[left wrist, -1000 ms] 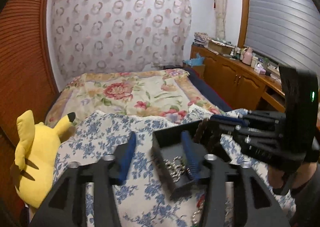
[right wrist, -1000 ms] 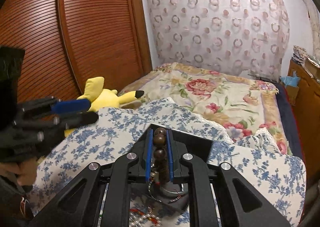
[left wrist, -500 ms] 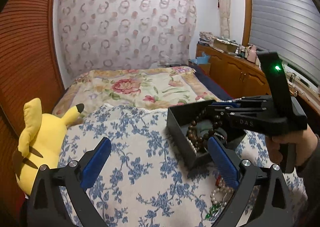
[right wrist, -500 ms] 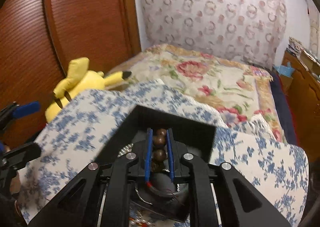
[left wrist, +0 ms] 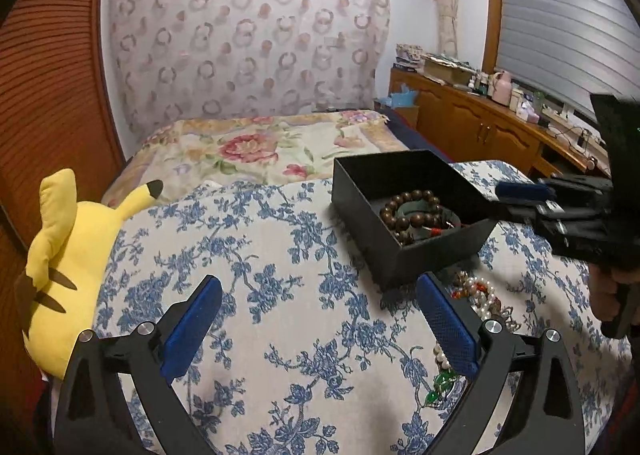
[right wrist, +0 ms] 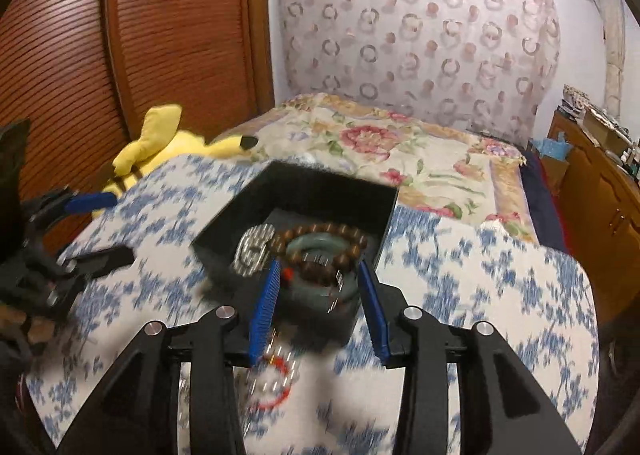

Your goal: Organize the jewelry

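Observation:
A black open box stands on the blue-flowered cloth. Inside lie a brown bead bracelet, a green bangle under it and a silver chain. My left gripper is open wide over bare cloth, just short of the box's near corner. My right gripper hangs at the box's near wall, its jaws opening. The bead bracelet rests in the box beyond the pads, which do not touch it. Each gripper shows in the other's view: right gripper, left gripper.
Loose jewelry lies on the cloth beside the box: pearl strands, a green pendant, a red and pearl bracelet. A yellow plush toy sits at the left edge. A flowered bed lies beyond, wooden cabinets to the right.
My right gripper let go of the brown bead bracelet, which now lies in the box, and drew back. My left gripper released the box wall, opened wide and sank toward the cloth.

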`<state>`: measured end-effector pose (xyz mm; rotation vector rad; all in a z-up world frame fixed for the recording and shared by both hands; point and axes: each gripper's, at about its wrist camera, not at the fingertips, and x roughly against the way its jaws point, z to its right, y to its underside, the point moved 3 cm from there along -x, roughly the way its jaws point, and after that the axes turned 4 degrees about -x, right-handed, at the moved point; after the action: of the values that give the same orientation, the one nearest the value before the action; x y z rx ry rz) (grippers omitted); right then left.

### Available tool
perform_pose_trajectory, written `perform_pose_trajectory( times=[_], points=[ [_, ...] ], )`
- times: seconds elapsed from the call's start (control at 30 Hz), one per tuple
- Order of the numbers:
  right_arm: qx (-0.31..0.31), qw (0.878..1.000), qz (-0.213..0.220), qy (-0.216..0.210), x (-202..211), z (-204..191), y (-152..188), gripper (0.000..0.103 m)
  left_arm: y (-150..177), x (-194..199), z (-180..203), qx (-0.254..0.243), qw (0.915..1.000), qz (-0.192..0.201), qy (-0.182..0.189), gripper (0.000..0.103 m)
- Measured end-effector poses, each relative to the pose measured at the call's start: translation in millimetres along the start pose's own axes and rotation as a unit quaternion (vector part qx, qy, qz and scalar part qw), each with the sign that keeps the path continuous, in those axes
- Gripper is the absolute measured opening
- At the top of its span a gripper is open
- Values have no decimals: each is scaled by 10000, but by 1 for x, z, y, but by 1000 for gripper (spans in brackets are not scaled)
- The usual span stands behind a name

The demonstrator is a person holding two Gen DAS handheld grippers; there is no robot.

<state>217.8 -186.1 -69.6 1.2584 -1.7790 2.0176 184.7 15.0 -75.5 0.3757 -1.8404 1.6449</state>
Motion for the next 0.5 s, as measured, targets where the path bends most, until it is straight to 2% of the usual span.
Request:
perform_pose_trajectory(
  times=[0.3, 0.5],
  points=[
    [122, 9994, -79, -316, 15, -24, 35, 43, 18, -6, 9, -136, 9996, -212, 85, 94],
    [276, 9984, -296, -385, 11, -36, 54, 43, 30, -25, 18, -396, 9972, -595, 228, 94]
  ],
)
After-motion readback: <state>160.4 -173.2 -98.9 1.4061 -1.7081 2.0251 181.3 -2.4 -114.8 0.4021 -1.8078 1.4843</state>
